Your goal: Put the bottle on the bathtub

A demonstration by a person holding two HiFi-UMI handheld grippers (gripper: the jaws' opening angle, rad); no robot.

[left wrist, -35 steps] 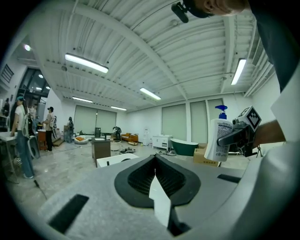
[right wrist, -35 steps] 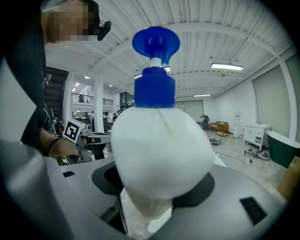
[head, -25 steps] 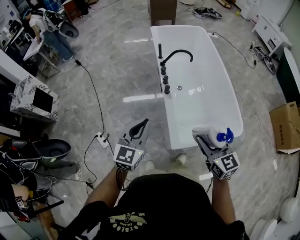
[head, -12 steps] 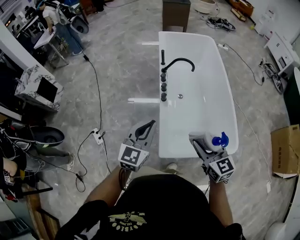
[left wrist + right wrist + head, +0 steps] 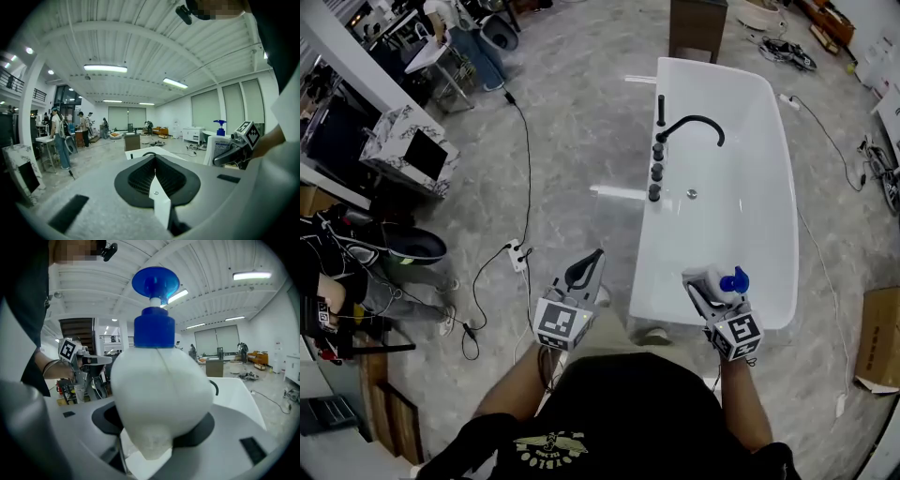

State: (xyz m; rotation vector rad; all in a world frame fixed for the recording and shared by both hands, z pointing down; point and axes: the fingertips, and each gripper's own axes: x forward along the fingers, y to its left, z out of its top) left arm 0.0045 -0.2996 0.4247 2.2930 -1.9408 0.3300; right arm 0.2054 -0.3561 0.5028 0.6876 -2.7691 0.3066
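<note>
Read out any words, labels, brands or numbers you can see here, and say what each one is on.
No text here can be read.
bottle label: print is there, but too blurred to read.
shirt emblem: lettering too small to read.
marker cubes: square patterns only, no words or numbers.

In the right gripper view the bottle (image 5: 159, 394) covers most of the jaws that grip it and much of the bathtub (image 5: 232, 391) behind, and the head view's right edge cuts off a cardboard box (image 5: 883, 337).
</note>
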